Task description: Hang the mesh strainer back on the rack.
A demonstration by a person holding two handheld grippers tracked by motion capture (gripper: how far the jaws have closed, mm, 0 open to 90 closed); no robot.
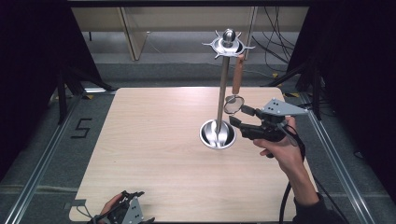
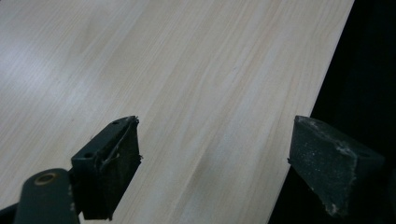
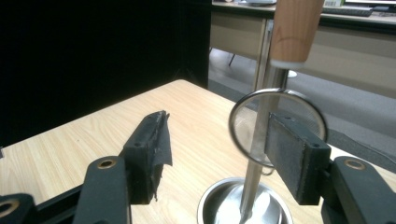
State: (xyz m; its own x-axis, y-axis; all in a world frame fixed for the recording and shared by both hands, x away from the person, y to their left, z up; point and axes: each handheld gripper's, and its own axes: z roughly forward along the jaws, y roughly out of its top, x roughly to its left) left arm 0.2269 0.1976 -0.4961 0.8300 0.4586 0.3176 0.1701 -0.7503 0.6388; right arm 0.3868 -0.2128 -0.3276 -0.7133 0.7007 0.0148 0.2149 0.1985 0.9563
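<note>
Pale wood runs across the worktop, and from the high view I see a steel stand rising from its round dished base toward the right edge, somewhat nearer the far side; a small mesh strainer with a wooden handle hangs from one of the hooks on the crown at the top. My right gripper sits just beside the strainer's ring, jaws parted and holding nothing; my left gripper rests at the near edge toward the left corner. In the left gripper view the jaws stand wide apart over bare wood at the table's edge, nothing between them. In the right gripper view the mesh ring hangs ahead of the open jaws, partly behind the right-hand pad, with the post crossing behind it and the handle above. I judge the strainer light and free to swing on its hook; its mesh looks thin and easy to dent, its wire rim slippery. The wooden handle seems the safer place to grip, stiff and less slick, with a lift needed to clear the hook.
</note>
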